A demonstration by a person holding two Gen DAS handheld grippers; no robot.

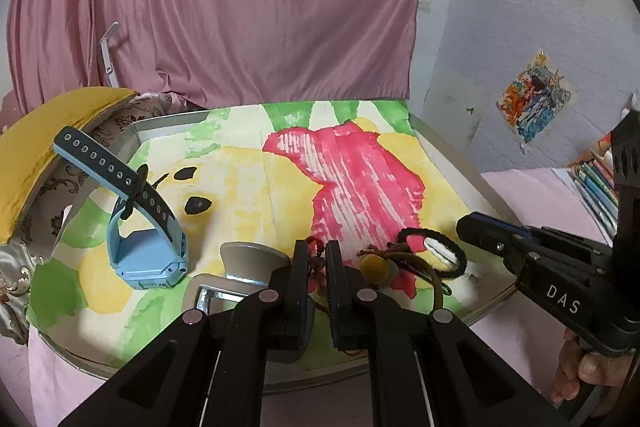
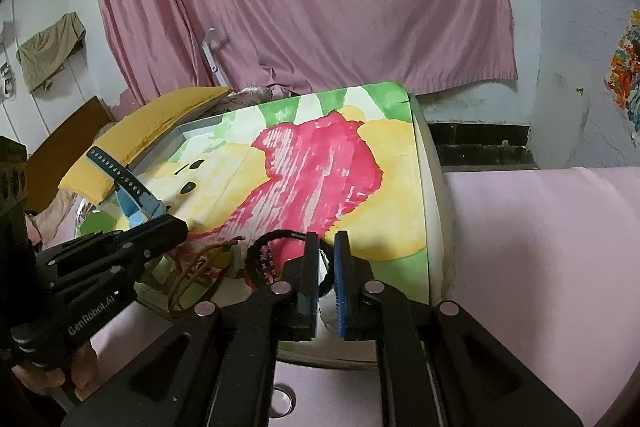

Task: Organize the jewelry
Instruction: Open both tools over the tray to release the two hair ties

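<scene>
Landmark: the painted sheet (image 1: 248,163), lying in a shallow tray (image 1: 168,121).

Left gripper (image 1: 317,263): jaws pressed nearly together, pinching a red beaded cord (image 1: 316,247) at the sheet's near edge. The cord runs up between the pads and trails down below them; its full length is hidden by the fingers.

Right gripper (image 2: 327,267): jaws stand a little apart. A black hair band (image 2: 276,239) with a white piece lies partly between them at the sheet's near edge. Whether the pads press it cannot be told; a gap shows beside the blue pad.

The band's loop stretches leftward from the right gripper, toward the left gripper (image 2: 160,227). Judged: the right hand is nearer the band, the left nearer the cords.

Between the grippers lies a brown cord (image 1: 416,263) with a yellow bead (image 1: 375,265), tangled; where it ends cannot be made out.

A blue watch (image 1: 150,255) stands on the sheet's left part, strap raised, well apart from both grippers. A grey piece (image 1: 248,259) sits just left of the left gripper; what it is cannot be told.
</scene>
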